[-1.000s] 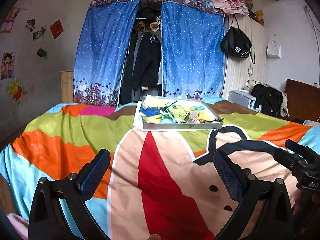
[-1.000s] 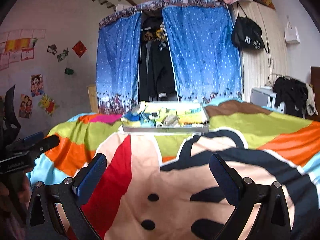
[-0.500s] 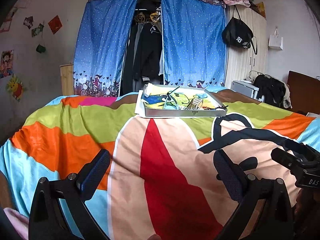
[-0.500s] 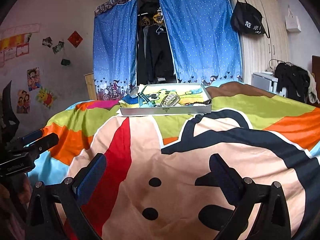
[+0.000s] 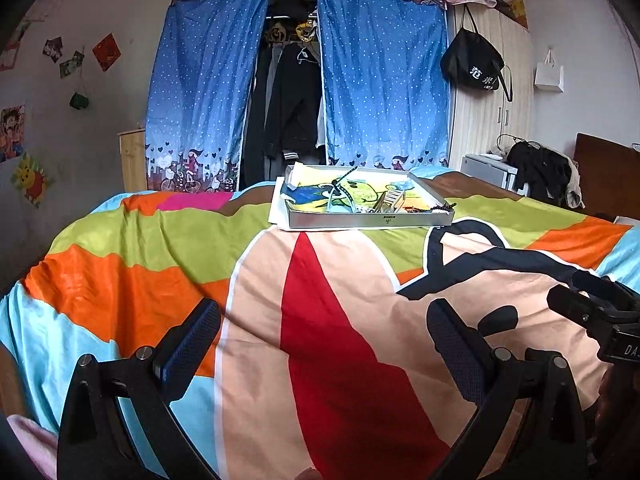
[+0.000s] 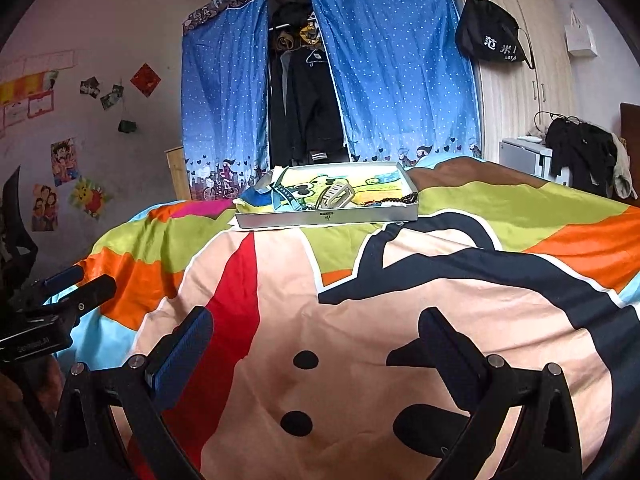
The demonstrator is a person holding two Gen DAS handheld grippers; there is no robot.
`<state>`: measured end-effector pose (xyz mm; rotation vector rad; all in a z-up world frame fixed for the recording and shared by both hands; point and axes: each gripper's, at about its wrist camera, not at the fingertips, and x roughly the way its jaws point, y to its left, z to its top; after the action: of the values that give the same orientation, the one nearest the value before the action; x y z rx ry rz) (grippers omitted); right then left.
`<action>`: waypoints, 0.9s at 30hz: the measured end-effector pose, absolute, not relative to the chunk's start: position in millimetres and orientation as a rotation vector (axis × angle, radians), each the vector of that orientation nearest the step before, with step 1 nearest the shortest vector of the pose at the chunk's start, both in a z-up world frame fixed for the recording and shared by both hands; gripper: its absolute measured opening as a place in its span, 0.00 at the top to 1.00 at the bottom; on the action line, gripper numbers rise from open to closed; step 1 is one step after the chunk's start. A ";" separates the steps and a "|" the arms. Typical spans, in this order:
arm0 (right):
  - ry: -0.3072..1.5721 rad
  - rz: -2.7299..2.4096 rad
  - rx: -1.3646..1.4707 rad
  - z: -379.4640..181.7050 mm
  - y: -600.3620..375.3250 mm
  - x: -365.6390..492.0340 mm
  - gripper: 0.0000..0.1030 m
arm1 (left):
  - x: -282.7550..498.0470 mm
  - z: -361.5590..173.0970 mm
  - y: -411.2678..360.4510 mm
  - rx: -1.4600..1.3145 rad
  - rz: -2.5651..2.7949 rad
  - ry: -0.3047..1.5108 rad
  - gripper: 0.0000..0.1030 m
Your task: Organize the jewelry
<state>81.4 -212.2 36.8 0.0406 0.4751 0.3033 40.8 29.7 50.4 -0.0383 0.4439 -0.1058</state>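
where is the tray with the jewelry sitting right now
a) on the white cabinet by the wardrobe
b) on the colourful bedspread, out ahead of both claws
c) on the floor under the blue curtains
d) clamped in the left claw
b: the tray rests on the bedspread, far ahead of the left claw and the right claw, both of which are open and hold nothing.

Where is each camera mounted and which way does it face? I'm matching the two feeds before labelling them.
Left wrist: on the left gripper, facing across the bedspread toward the tray; both fingers show, open, with the right gripper at the right edge.
Right wrist: on the right gripper, same heading; open fingers show, left gripper at the left edge.
Shared: tray, blue curtains, black bag.
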 end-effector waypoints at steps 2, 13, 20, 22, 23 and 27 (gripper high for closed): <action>0.475 0.304 0.042 36.6 -212.0 81.4 0.00 | 40.7 49.5 29.0 -0.034 -0.107 0.443 0.02; 0.477 0.305 0.042 36.4 -212.4 81.6 0.00 | 40.2 47.5 28.7 -0.027 -0.109 0.442 0.02; 0.479 0.304 0.041 34.9 -212.1 81.4 0.00 | 40.3 47.1 29.9 -0.033 -0.108 0.445 0.02; 0.479 0.304 0.041 35.1 -212.0 81.4 0.00 | 40.1 47.3 30.9 -0.036 -0.106 0.446 0.02; 0.479 0.304 0.041 35.1 -212.1 81.3 0.00 | 40.3 47.3 31.3 -0.036 -0.106 0.446 0.02; 0.479 0.304 0.042 35.3 -212.3 81.6 0.00 | 39.8 47.6 31.6 -0.039 -0.105 0.446 0.02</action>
<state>81.6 -212.3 35.3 0.0416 0.4790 0.3037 39.8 31.6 47.6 -0.0389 0.4456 -0.1046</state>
